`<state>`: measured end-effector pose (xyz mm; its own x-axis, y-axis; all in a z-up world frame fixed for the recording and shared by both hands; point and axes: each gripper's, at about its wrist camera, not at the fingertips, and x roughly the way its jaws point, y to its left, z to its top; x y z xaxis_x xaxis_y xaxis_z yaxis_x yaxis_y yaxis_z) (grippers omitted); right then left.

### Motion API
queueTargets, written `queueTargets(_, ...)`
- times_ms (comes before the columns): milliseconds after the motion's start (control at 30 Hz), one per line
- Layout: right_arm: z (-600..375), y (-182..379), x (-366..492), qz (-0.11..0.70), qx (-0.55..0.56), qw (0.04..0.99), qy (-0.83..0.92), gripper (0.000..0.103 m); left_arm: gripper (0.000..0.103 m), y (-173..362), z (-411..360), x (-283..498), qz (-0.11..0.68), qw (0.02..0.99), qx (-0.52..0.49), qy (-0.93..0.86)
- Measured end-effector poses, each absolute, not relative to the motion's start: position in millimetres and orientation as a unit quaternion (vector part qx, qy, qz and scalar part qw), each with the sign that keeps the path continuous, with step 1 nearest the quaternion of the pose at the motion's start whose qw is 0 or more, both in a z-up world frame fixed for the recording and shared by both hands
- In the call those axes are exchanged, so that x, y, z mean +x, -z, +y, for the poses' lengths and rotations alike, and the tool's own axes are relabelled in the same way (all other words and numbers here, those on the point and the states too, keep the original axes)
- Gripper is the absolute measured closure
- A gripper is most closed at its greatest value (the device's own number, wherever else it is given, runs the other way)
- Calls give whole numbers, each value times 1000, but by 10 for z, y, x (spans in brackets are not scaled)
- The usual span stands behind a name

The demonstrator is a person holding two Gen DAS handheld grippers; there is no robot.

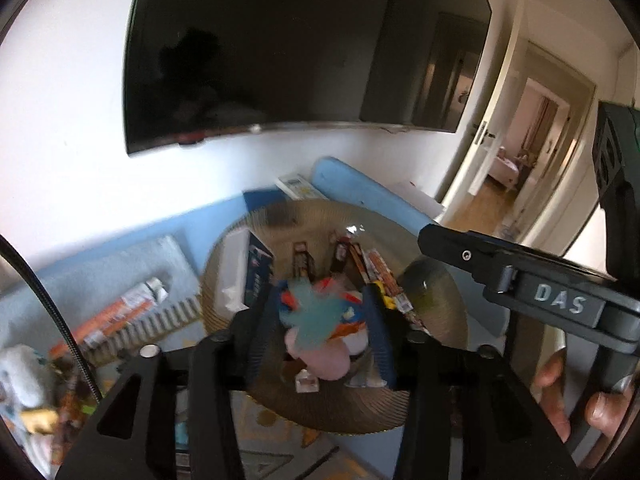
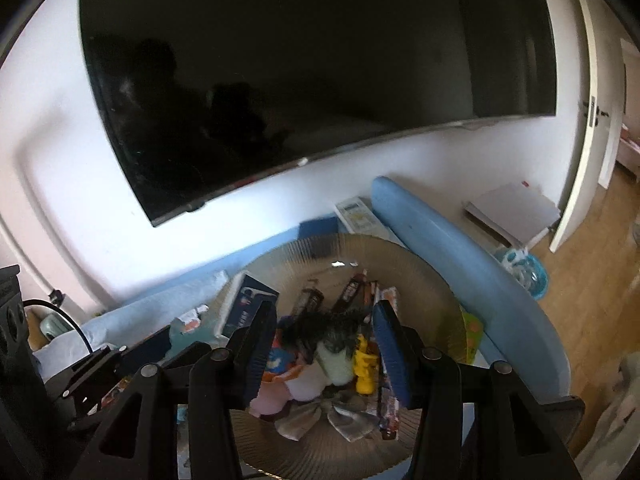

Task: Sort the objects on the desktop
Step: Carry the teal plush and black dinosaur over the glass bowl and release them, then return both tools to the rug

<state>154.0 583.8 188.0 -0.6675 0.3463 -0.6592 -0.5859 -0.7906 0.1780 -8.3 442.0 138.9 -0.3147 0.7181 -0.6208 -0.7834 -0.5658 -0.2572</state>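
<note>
A round ribbed glass plate (image 2: 432, 280) holds a heap of small things: snack sticks (image 2: 352, 290), a yellow figure (image 2: 366, 364) and a pink plush (image 1: 324, 356). A dark blue box (image 1: 258, 276) leans on its left rim.

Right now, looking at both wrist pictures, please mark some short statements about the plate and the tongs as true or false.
1. The ribbed round plate holds many small things. True.
2. The plate holds only one yellow toy. False: the yellow toy lies among snack packets and soft toys.
3. A dark screen hangs on the wall behind the table. True.
4. The right tongs clamp the yellow toy. False: their pads stand apart above the pile.
5. The left tongs are over the plate. True.
</note>
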Motion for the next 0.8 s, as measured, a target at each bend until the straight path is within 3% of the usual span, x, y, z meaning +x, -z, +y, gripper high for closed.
queueTargets(67,5888,-1874,1571,207,-311,261,-890,34,57,-1351,4371,-109,28,467,-372,-802)
queueTargets(500,5609,-2022,1644,204,-301,230,-903,34,53,-1424,3995,-45,-2,463,-369,-806)
queueTargets(800,5042,-2060,1719,208,-253,150,-933,33,53,-1485,3202,110,-31,413,-352,-839)
